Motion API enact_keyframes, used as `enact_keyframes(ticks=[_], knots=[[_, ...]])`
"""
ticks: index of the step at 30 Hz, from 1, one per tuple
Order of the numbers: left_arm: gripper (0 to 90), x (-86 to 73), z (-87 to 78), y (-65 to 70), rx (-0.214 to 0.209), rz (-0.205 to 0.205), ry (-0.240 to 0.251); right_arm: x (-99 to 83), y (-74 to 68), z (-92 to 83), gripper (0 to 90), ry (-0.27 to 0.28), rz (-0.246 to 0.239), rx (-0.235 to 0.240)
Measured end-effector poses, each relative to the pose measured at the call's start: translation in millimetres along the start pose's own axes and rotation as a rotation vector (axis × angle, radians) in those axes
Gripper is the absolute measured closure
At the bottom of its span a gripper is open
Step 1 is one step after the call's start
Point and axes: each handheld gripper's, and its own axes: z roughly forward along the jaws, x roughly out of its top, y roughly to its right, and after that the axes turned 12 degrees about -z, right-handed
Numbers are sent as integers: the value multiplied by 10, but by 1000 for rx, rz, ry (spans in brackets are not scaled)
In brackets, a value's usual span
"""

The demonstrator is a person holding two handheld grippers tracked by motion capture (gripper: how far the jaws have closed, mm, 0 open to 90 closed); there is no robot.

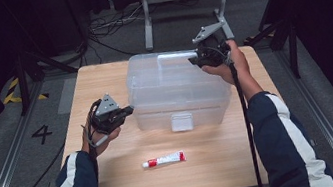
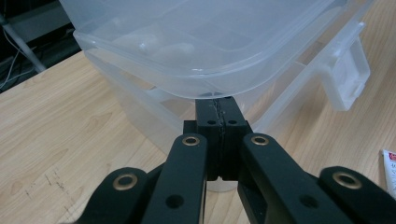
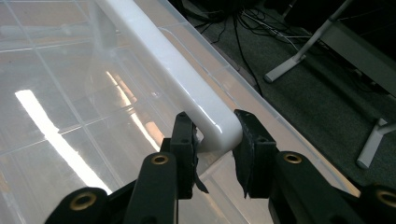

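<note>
A: Where does the box (image 1: 174, 89) sit?

B: Mid-table (image 1: 113, 183), lid down. Its white handle (image 3: 187, 84) runs along the far edge. The right gripper (image 3: 212, 140) is clamped on the handle's end.

A: And the left gripper (image 2: 219, 105)?

B: Jaws pressed together, empty, tip just under the lid's near-left rim. The tube (image 1: 164, 160) lies well apart.

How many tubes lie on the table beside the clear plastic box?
1. The tube lies flat on the table, in front of the clear plastic box; any inside the box cannot be made out.
</note>
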Motion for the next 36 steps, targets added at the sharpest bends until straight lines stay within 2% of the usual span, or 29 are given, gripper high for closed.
enact_keyframes(ticks=[5, 8, 14, 15, 17, 23, 29, 32, 36], knots=[[900, 0, -8, 0, -2, -2, 2, -17, -20, -51, 681, 21, -10, -20], [900, 3, -13, 5, 3, 3, 1, -44, -32, -81, 661, 7, -31, -33], [900, 15, -29, 8, 5, 9, 7, -171, -9, -222, 637, 53, -7, -53], [900, 21, -36, 4, 4, 12, 11, -232, 1, -287, 629, 74, 3, -61], [900, 30, -41, 2, 3, 10, 14, -266, 15, -321, 626, 81, 5, -66], [900, 54, -55, 7, 2, 14, 21, -522, 69, -571, 615, 135, 53, -104], [900, 63, -62, 18, 0, 13, 22, -760, 82, -698, 610, 139, 71, -140], [900, 82, -69, 24, 8, 28, 20, -945, 90, -751, 602, 141, 95, -155], [900, 101, -76, 24, 6, 27, 25, -1090, 84, -792, 586, 141, 112, -158]])
